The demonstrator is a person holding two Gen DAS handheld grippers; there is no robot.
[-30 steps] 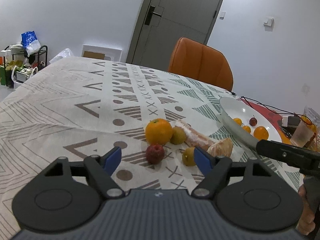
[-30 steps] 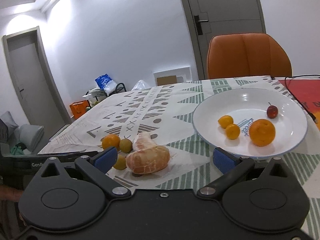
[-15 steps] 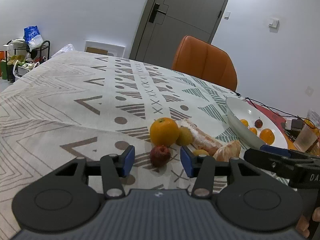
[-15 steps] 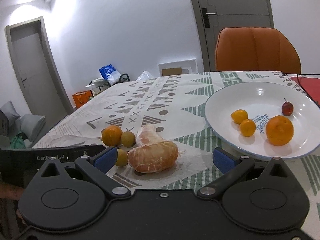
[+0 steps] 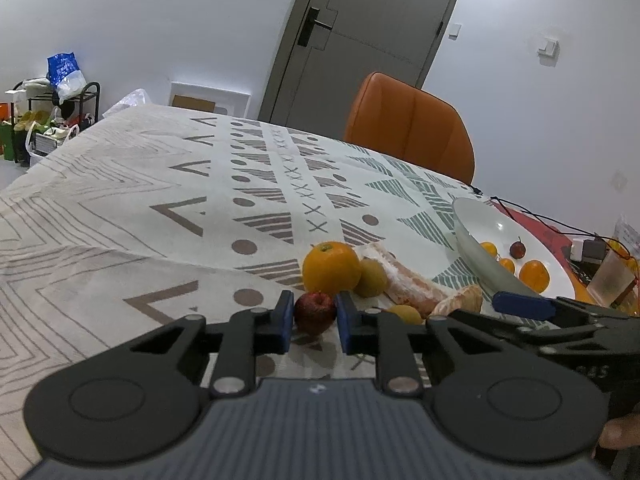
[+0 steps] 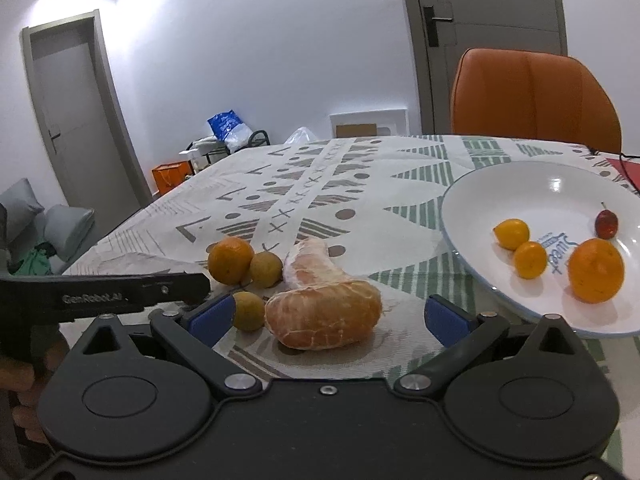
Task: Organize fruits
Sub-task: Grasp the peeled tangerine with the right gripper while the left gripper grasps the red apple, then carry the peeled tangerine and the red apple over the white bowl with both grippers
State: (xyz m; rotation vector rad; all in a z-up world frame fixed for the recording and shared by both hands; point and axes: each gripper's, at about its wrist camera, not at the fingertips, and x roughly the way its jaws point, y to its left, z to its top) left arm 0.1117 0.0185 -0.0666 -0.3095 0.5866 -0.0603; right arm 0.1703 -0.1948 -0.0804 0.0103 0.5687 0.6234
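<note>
My left gripper (image 5: 315, 314) is closing its jaws on a small red apple (image 5: 316, 307), and both blue pads press its sides. Behind the apple lie an orange (image 5: 331, 267), a yellow-green fruit (image 5: 370, 278) and peeled citrus pieces (image 5: 408, 290). My right gripper (image 6: 326, 315) is open, its pads standing apart on either side of the big peeled piece (image 6: 324, 312). A small yellow fruit (image 6: 249, 310) sits by its left pad. The white plate (image 6: 480, 200) at right holds an orange (image 6: 596, 270), two kumquats (image 6: 530, 260) and a small red fruit (image 6: 607, 224).
A patterned cloth (image 5: 200, 184) covers the table. An orange chair (image 5: 408, 136) stands at the far side. A clear cup (image 5: 610, 280), cables and a charger lie beyond the plate at the right. A rack with bags (image 5: 60, 96) stands off the table at left.
The left jaws have closed from wide apart onto the red apple. The right gripper has come closer to the peeled citrus, which now lies between its pads.
</note>
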